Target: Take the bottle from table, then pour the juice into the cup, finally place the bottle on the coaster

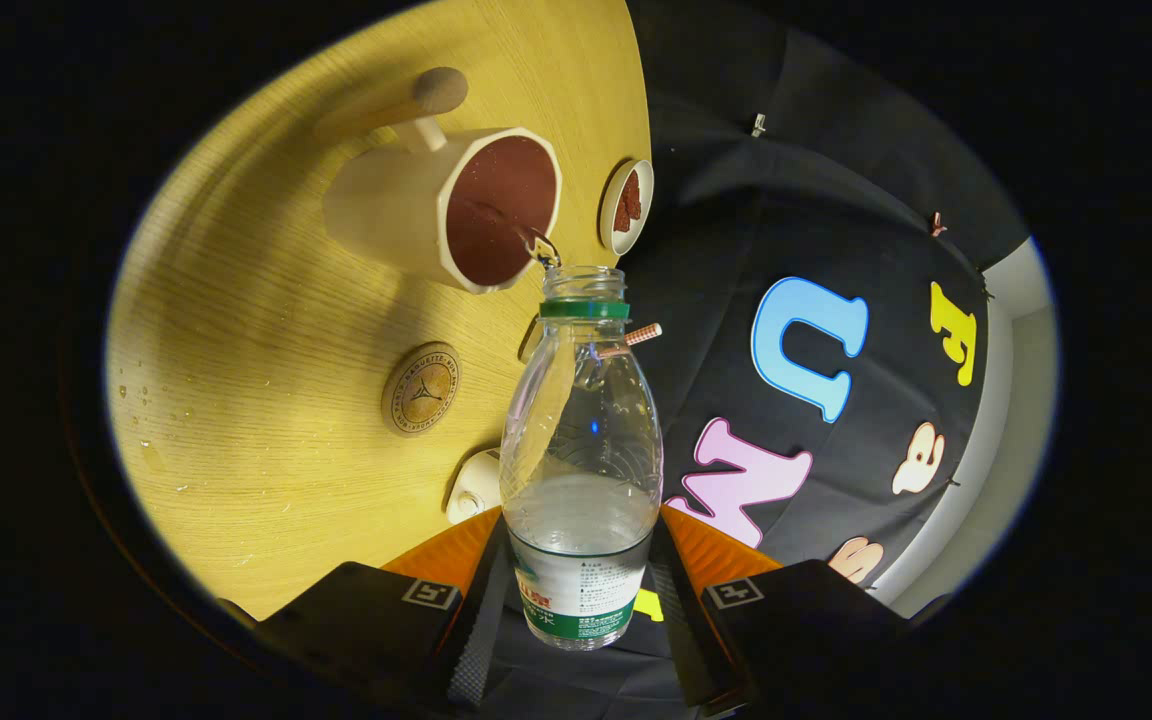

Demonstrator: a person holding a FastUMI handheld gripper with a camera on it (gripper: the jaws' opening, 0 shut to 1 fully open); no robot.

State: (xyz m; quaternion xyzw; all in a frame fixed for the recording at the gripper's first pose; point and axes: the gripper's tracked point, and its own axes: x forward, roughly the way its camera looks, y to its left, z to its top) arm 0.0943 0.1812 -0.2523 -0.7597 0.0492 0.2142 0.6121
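My gripper (576,590) is shut on a clear plastic bottle (581,450) with a green neck ring and no cap, both fingers pressing its labelled lower part. The whole view is rolled, so the bottle is tipped. A thin stream of clear liquid leaves its mouth and falls into the cream cup (456,205), which has a dark red-brown inside and a knobbed handle. The cup stands on the wooden table (266,330) just beyond the bottle's mouth. A round cork coaster (422,389) lies on the table beside the bottle's shoulder, nearer to me than the cup.
A small white dish (627,206) with something reddish in it sits near the table's edge past the cup. A small white object (474,487) lies by the fingers. Water drops (141,400) dot the wood away from the coaster. The black cloth wall (836,200) stands beyond the table's edge.
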